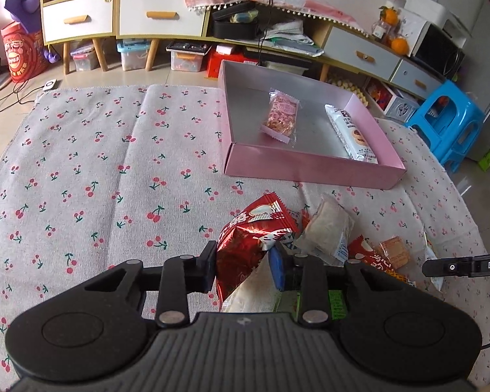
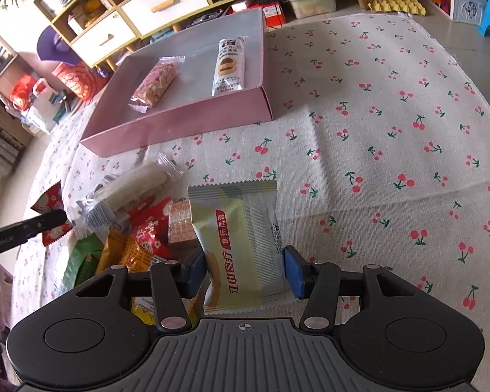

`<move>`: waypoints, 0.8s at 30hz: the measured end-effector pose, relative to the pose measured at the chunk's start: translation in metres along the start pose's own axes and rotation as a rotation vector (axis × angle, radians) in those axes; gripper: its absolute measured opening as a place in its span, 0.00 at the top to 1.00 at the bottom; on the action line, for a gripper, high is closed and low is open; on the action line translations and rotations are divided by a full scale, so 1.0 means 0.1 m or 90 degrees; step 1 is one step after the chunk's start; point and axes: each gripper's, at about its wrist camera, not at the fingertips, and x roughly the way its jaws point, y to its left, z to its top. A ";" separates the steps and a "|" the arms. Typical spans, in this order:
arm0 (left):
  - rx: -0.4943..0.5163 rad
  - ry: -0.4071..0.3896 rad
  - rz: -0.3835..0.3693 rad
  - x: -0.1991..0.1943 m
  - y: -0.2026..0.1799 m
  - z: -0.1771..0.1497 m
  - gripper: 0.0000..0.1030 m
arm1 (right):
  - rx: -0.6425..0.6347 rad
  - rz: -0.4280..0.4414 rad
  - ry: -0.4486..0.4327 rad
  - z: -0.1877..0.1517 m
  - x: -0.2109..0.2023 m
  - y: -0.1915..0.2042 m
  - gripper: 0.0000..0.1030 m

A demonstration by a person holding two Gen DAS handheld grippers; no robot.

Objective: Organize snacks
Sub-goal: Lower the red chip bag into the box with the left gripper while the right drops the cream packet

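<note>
We pinch a red snack bag (image 1: 251, 245) in our left tongs (image 1: 245, 269) | our right tongs (image 2: 243, 272) pinch a yellow snack pack (image 2: 241, 248) | pink box (image 1: 310, 166) sits far, two snacks inside

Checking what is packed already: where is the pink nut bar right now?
In both wrist views the pink nut bar lies inside the pink box, left of the white biscuit pack and apart from it.

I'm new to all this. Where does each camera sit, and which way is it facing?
Left wrist: on the left gripper, looking down along its jaws, shut on a red packet.
Right wrist: on the right gripper, jaws shut on a yellow packet.
Both show the pink box, the cherry cloth and each other's gripper tip.
</note>
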 end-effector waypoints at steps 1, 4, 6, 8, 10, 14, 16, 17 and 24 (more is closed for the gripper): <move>0.000 -0.003 0.000 -0.01 -0.01 0.01 0.71 | 0.009 0.006 -0.001 0.02 -0.02 0.00 0.52; -0.003 -0.011 -0.003 -0.04 -0.04 0.07 0.71 | 0.031 0.020 -0.007 0.09 -0.06 0.02 0.52; -0.007 -0.016 -0.006 -0.05 -0.07 0.11 0.71 | 0.039 0.026 -0.014 0.15 -0.10 0.05 0.52; -0.011 -0.021 -0.007 -0.05 -0.10 0.16 0.71 | 0.044 0.031 -0.021 0.21 -0.13 0.09 0.52; -0.018 -0.027 -0.011 -0.05 -0.13 0.21 0.71 | 0.049 0.037 -0.027 0.27 -0.15 0.13 0.52; -0.023 -0.047 -0.012 -0.02 -0.21 0.34 0.71 | 0.059 0.042 -0.047 0.42 -0.17 0.23 0.52; -0.031 -0.054 -0.011 0.02 -0.23 0.40 0.71 | 0.066 0.044 -0.059 0.47 -0.18 0.27 0.52; -0.036 -0.056 -0.012 0.05 -0.24 0.42 0.71 | 0.070 0.045 -0.066 0.52 -0.18 0.29 0.52; -0.067 -0.099 0.002 0.21 -0.27 0.53 0.71 | 0.083 0.061 -0.126 0.73 -0.15 0.47 0.52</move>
